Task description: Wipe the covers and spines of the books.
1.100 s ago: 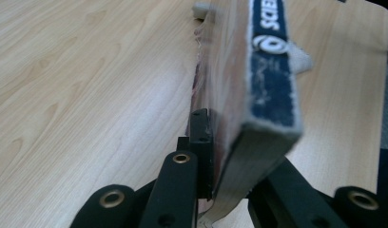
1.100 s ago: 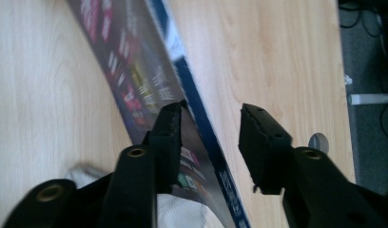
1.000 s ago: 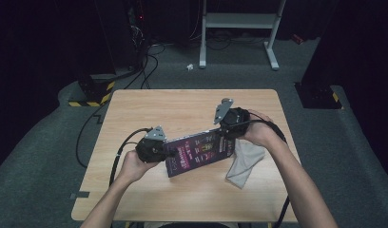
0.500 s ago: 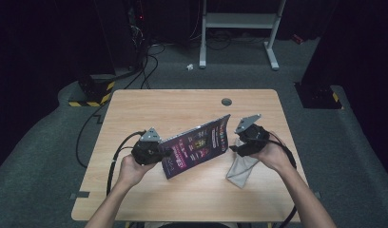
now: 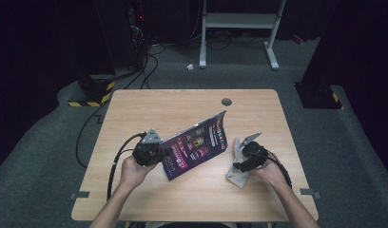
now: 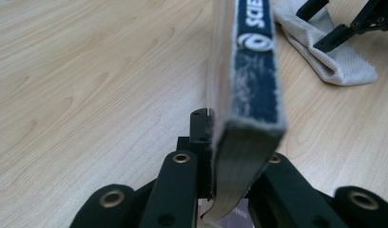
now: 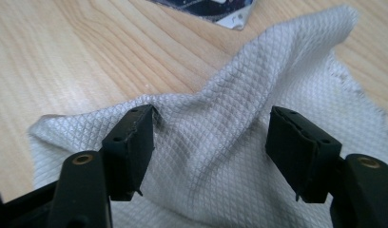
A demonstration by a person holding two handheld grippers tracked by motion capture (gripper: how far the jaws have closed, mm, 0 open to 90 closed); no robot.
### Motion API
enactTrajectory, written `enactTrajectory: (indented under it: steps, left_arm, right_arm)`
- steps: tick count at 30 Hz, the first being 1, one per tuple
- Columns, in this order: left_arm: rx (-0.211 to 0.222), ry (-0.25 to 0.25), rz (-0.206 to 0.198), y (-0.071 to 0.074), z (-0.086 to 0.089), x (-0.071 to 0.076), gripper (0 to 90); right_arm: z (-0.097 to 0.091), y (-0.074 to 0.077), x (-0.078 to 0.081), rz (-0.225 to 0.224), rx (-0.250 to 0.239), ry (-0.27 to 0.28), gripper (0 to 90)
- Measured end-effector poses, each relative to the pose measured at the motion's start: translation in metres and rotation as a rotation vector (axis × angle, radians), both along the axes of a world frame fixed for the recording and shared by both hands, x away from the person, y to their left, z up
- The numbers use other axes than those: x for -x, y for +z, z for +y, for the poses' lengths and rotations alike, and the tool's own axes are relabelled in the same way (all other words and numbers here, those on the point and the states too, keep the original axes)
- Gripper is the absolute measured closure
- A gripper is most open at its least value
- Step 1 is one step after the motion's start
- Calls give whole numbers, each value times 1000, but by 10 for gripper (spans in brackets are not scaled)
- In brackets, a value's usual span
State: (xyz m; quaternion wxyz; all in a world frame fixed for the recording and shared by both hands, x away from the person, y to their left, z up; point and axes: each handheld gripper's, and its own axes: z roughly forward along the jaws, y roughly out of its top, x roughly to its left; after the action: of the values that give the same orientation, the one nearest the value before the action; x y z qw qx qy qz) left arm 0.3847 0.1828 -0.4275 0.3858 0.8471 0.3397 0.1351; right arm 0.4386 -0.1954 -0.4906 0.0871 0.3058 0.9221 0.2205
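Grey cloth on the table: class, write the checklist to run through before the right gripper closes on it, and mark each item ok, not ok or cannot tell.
1. Right gripper jaws wide open, having just opened: ok.
2. Grey cloth lies between the jaws: ok.
3. A raised fold sits between the jaws to pinch: ok.
4. Pads pressing on the cloth: not ok, not yet.
5. Left gripper shut on the book, held up on edge: ok.
6. Book corner off the cloth: cannot tell.
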Motion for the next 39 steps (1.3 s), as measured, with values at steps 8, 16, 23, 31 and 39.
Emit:
enactTrajectory:
  steps: [8, 16, 23, 31, 39]
  left_arm:
    - [-14, 1, -18, -2, -5, 1, 838]
    - [-27, 3, -17, -3, -10, 0, 839]
    - [-27, -9, -11, -2, -13, 1, 839]
    - [-37, -23, -10, 0, -20, 2, 839]
    - [-48, -52, -18, 4, -26, 5, 839]
  right_arm:
    - [-7, -4, 3, -25, -46, 9, 693]
    - [-2, 21, 4, -95, -75, -2, 799]
    - [5, 70, 4, -185, -115, -18, 801]
    - [17, 115, 1, -301, -155, -27, 801]
    - [28, 136, -15, -316, -103, -75, 799]
